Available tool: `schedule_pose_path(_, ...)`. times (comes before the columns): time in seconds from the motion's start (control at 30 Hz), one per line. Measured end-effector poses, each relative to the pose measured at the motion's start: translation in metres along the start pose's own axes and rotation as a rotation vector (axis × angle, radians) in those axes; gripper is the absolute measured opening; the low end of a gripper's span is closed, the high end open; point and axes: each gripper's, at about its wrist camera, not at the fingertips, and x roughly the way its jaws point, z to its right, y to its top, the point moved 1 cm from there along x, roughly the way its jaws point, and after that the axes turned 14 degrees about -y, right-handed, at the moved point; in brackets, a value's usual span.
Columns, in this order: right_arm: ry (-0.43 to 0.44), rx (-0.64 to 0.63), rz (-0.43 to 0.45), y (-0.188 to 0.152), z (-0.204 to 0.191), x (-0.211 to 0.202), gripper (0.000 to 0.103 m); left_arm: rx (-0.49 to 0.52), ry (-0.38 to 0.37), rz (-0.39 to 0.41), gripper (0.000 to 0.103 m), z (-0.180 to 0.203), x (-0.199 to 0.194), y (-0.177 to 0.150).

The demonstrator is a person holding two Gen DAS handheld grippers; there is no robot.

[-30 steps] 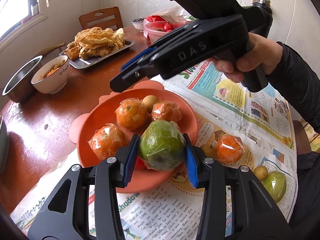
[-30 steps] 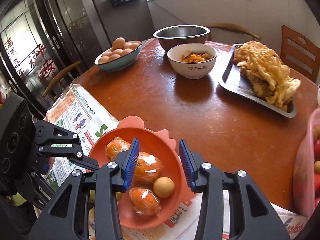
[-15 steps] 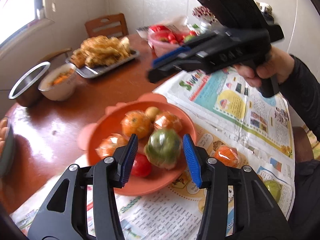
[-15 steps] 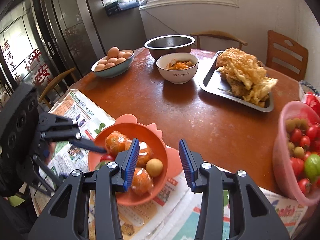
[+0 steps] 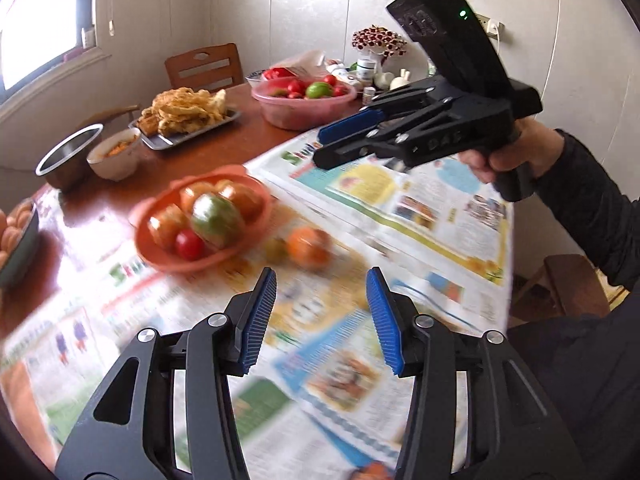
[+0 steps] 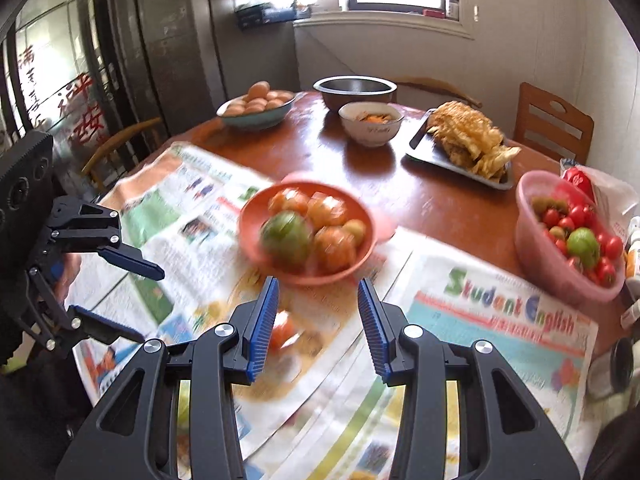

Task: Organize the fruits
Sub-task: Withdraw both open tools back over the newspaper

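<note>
Most fruit, including the green one [image 5: 216, 220], already lay in the orange bowl [image 5: 160, 256] at left centre, an orange [image 5: 310, 244] and small fruit [image 5: 276, 249] remained on newspaper [image 5: 420, 208], and both the left gripper [image 5: 322, 318] and right gripper [image 6: 318, 326] stood apart, empty.

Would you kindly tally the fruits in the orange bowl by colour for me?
Orange fruits: 3
Green fruit: 1
Red fruit: 1
Small yellow-brown fruit: 1
Total: 6
</note>
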Motion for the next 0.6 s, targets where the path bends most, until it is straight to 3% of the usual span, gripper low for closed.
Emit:
schedule_pose_path(0.37, 0.008, -0.01, -0.038, -0.05, -0.018, -0.002, 0.042, 0.003, 0.029, -0.037, 0.044, 0.045, 0.023, -0.025)
schedule_pose_path(0.5, 0.017, -0.022, -0.027, -0.053, -0.023, -0.001, 0.051, 0.017, 0.042, -0.048, 0.044, 0.05, 0.028, -0.027)
schedule_pose_path(0.6, 0.023, -0.034, -0.021, -0.051, -0.026, 0.002, 0.052, 0.014, 0.046, -0.055, 0.044, 0.051, 0.03, -0.029)
